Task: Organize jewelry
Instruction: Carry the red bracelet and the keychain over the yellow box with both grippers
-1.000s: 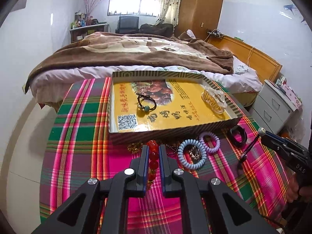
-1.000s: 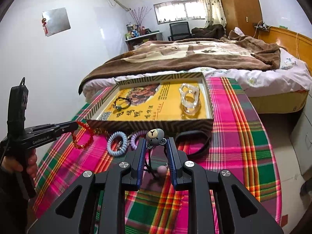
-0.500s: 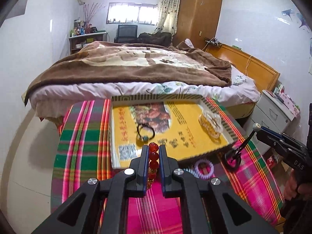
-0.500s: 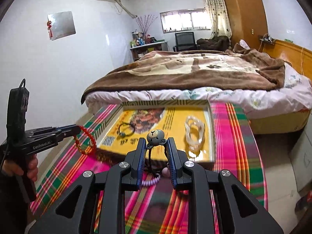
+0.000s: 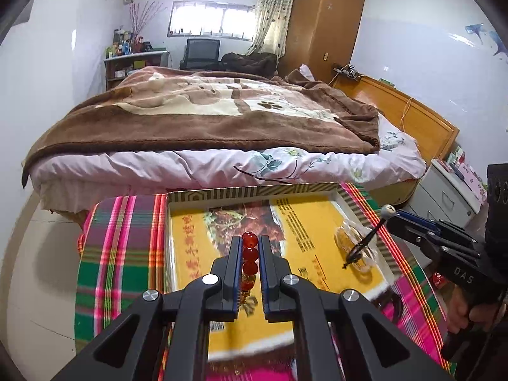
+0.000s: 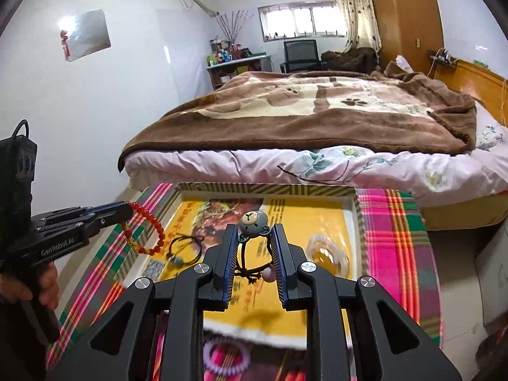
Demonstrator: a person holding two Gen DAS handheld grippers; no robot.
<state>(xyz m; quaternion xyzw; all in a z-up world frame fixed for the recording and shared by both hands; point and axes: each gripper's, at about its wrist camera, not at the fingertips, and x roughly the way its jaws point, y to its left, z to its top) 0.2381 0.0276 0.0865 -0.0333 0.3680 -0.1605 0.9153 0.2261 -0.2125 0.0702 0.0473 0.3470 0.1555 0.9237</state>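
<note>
- Jewelry is split between our two grippers, the tray and the cloth.
- Our left gripper (image 5: 249,246) is clamped on a red bead bracelet (image 5: 249,255); in the right wrist view the bracelet hangs as a loop from the fingertips, over the tray's left edge.
- Our right gripper (image 6: 254,238) is clamped on a bear charm (image 6: 253,221); its black cord and a pink bead dangle between the fingers, above the tray.
- The tray (image 6: 356,209) is a shallow box with a yellow printed floor and a striped rim. It sits on a plaid cloth (image 6: 397,247) at the foot of a bed (image 6: 317,117).
- A black cord bracelet (image 6: 185,249) with a teal bead lies on the tray floor toward the left.
- A clear bangle (image 6: 327,254) lies on the tray floor toward the right.
- A purple coil hair tie (image 6: 225,360) lies on the cloth on the near side of the tray, seen between the right gripper's fingers.
- Each of our hands grips a handle at the frame edges: the left hand (image 6: 44,282), the right hand (image 5: 466,311).
</note>
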